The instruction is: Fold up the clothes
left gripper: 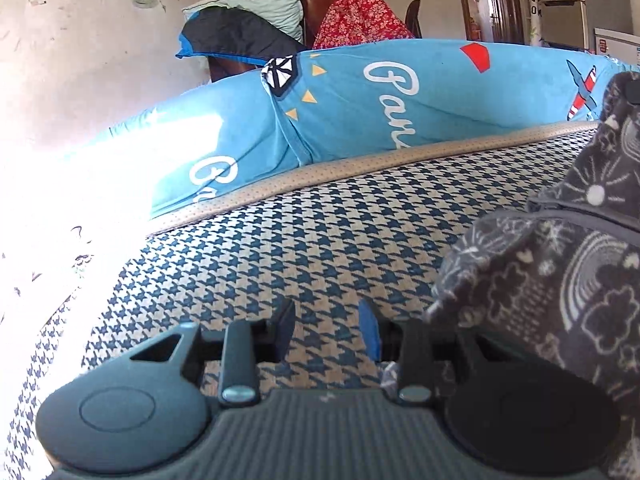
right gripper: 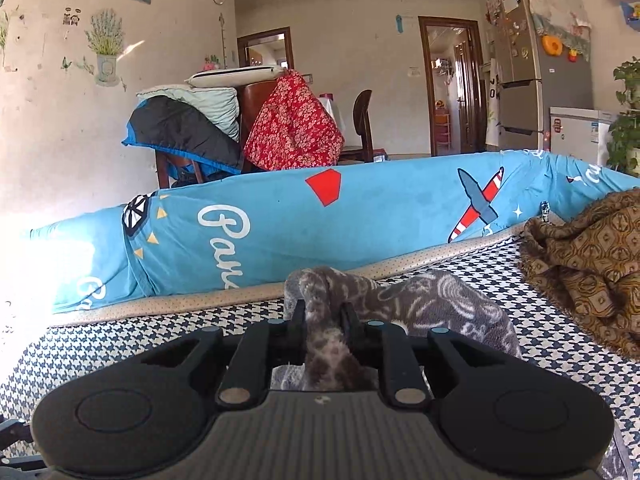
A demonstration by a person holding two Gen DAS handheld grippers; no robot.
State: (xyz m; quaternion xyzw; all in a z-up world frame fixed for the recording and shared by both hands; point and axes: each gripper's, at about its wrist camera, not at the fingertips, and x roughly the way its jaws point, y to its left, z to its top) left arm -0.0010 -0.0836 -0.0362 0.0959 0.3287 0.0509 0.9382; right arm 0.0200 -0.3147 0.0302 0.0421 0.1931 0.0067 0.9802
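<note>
Left wrist view shows the left gripper (left gripper: 328,316) low over the houndstooth bed cover (left gripper: 320,240). Its two fingers stand at a narrow gap, and the blue and beige pattern of the cover is visible between them. I see no cloth between the pads. The grey patterned garment (left gripper: 560,280) lies just beside this gripper on the right of the picture. It touches the outer side of the finger with the blue pad (left gripper: 370,332), and a small bit of it shows behind that finger. From there the garment rises toward the upper right edge of the picture.

The right wrist view shows the right gripper (right gripper: 323,312) closed on a bunched fold of the same grey garment. The fold stands up between the two black fingers and also hangs down behind them toward the camera. The rest of the garment spreads to the right over the bed cover.

A long blue cushion with white letters and an airplane print (right gripper: 320,216) lies along the far edge of the bed. A brown patterned cloth (right gripper: 588,260) lies in a heap on the bed at the right, apart from the grey garment.
</note>
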